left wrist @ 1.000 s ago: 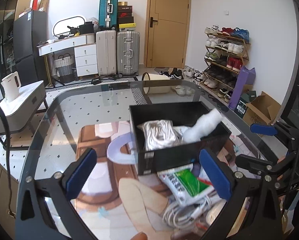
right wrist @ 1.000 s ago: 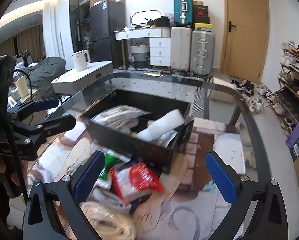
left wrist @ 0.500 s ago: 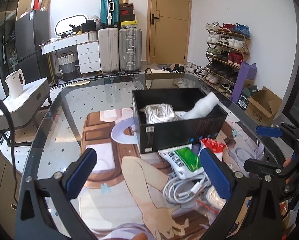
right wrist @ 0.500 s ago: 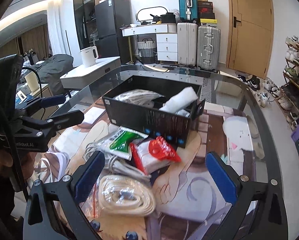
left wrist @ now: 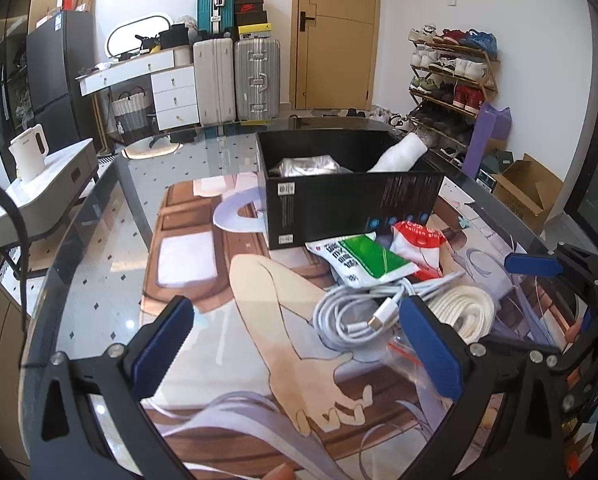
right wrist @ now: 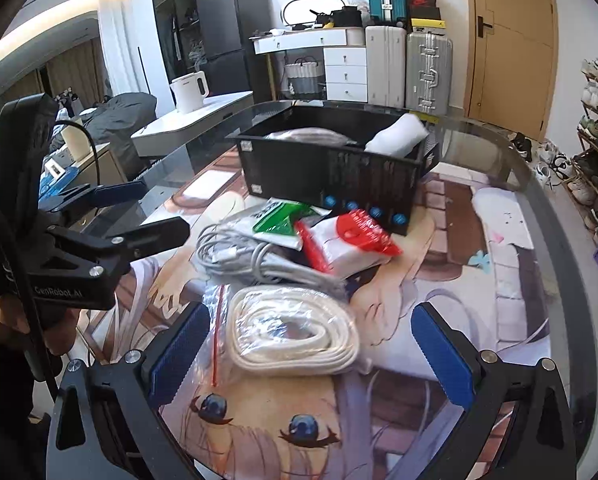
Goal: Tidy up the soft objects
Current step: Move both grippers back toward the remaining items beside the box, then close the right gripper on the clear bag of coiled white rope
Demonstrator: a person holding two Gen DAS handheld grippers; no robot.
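On the surface (right wrist: 511, 264), the box (right wrist: 339, 178) sits at 12 o'clock, holding a roll (right wrist: 397, 136) and a bag (right wrist: 307, 135). Two pouches (right wrist: 351, 242) lie before it, a cable (right wrist: 239, 252) at their 9 o'clock, the coiled strap (right wrist: 295, 330) nearest.

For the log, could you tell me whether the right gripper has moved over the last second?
Yes. The right gripper has pulled back from the black box, which now sits farther off; the bagged white coil now lies between its fingers.

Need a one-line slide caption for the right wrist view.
Open right claw over a bagged white rope coil, with cables, packets and a black box beyond.
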